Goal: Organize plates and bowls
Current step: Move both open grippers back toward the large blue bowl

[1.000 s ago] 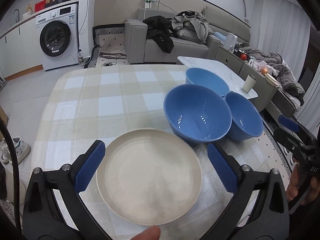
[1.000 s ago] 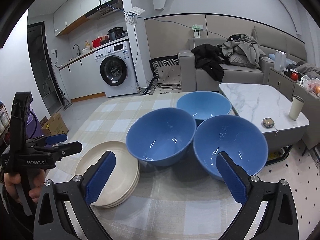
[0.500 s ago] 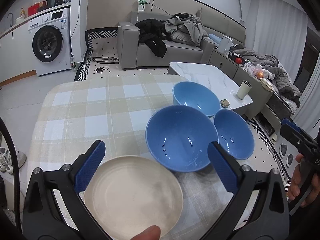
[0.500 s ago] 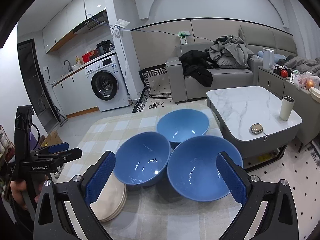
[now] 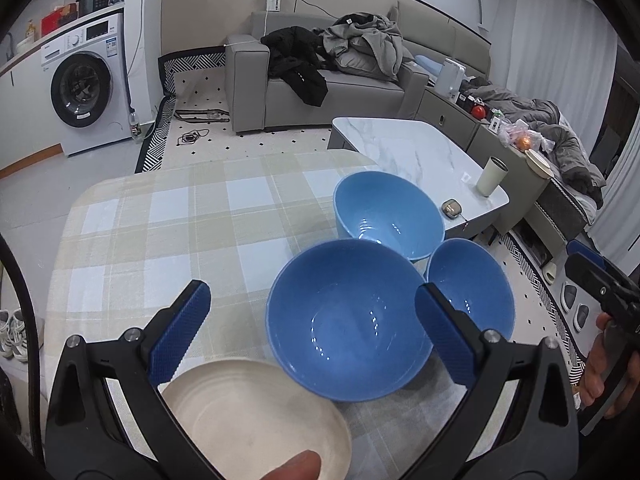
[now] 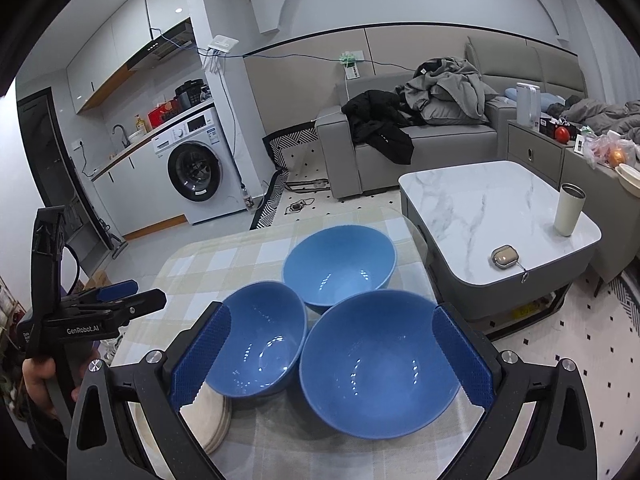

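Three glossy blue bowls sit upright and empty in a tight cluster on the checked cloth of the tabletop (image 5: 152, 216), toward its right side, their rims close to touching: a deep blue bowl (image 5: 344, 320) nearest the left tool, a second deep blue bowl (image 5: 476, 292) just to its right at the tabletop's edge, and a paler blue bowl (image 5: 386, 210) behind them both. Near the left bowl, at the tabletop's near edge, lies a low stack of cream plates (image 5: 256, 412), matte and shallow-rimmed; the right wrist view shows the stacked edges (image 6: 218, 420), but the exact count cannot be told. The left tool (image 5: 312, 330) hangs above the tabletop with its blue-padded fingers spread wide, holding nothing and touching nothing, the nearest bowl showing between them and the plates below its left finger. The right tool (image 6: 330, 356) likewise stands wide open and empty over the bowls, with the right-hand bowl (image 6: 380, 364) and part of the left-hand one (image 6: 260, 344) framed between its fingers, and the pale bowl (image 6: 340, 262) beyond. Each tool shows at the edge of the other's view, gripped in a hand.
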